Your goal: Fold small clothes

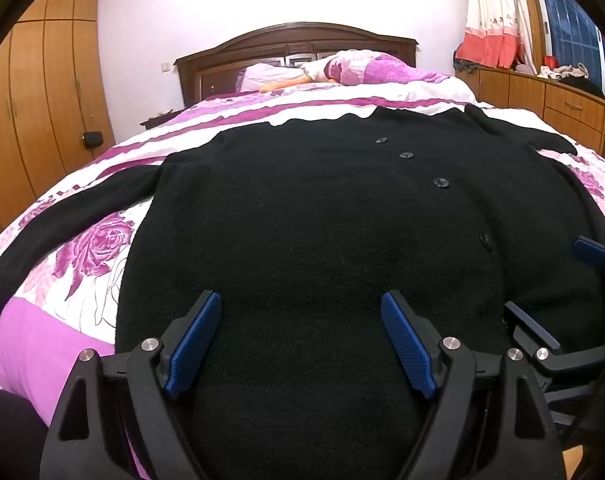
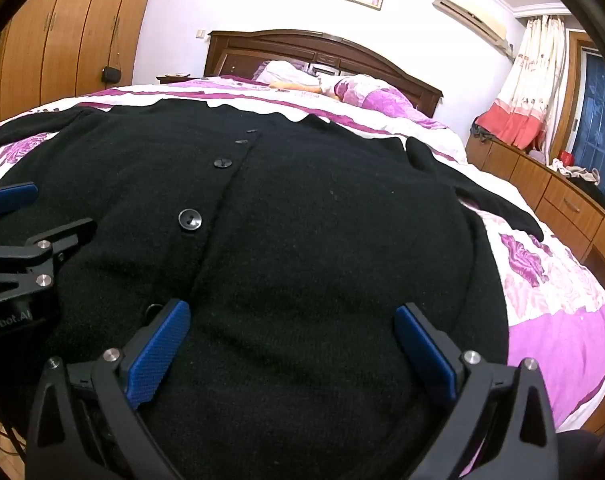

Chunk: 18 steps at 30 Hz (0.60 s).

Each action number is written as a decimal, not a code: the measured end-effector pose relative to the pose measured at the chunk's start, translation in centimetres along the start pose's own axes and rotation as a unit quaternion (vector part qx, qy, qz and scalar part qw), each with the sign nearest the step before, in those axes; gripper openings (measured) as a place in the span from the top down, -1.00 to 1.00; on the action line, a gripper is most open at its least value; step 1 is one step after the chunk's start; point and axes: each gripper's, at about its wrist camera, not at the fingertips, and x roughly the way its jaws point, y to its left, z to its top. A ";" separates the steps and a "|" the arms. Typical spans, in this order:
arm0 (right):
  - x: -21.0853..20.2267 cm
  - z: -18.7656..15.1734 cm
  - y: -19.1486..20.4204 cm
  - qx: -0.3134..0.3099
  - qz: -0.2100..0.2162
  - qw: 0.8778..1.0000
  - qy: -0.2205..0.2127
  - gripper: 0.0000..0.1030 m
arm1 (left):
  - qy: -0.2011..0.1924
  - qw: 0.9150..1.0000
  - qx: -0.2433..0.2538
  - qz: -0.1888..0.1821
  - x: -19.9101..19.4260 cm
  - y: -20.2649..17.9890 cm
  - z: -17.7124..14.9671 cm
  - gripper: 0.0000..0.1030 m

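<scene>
A black buttoned cardigan (image 1: 302, 208) lies spread flat on the bed, front up, sleeves out to both sides; it also shows in the right wrist view (image 2: 322, 216). My left gripper (image 1: 300, 304) is open and empty, its blue pads hovering over the cardigan's lower left part near the hem. My right gripper (image 2: 292, 314) is open and empty over the lower right part, just right of the button row (image 2: 189, 220). Each gripper shows in the other's view: the right one (image 1: 558, 284) and the left one (image 2: 42, 216).
The bed (image 1: 82, 240) has a pink and white rose-print cover, with pillows and a folded quilt (image 1: 362, 68) by the dark headboard. Wooden wardrobes (image 1: 42, 100) stand on the left. A low wooden cabinet (image 2: 562, 200) with clutter runs along the right under a window.
</scene>
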 end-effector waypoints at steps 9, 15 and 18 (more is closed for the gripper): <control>0.0 0.0 0.0 -0.001 0.000 1.000 -0.001 -0.99 | 0.003 1.000 -0.003 -0.002 -0.1 -0.2 -0.1 -0.50; -0.1 0.0 0.0 -0.001 0.000 1.000 -0.003 -0.99 | 0.006 1.000 -0.003 -0.003 0.5 -0.2 -0.1 -0.50; -0.3 0.1 -0.1 -0.001 -0.001 1.000 -0.003 -0.99 | 0.006 1.000 -0.005 -0.004 0.2 -0.2 -0.2 -0.50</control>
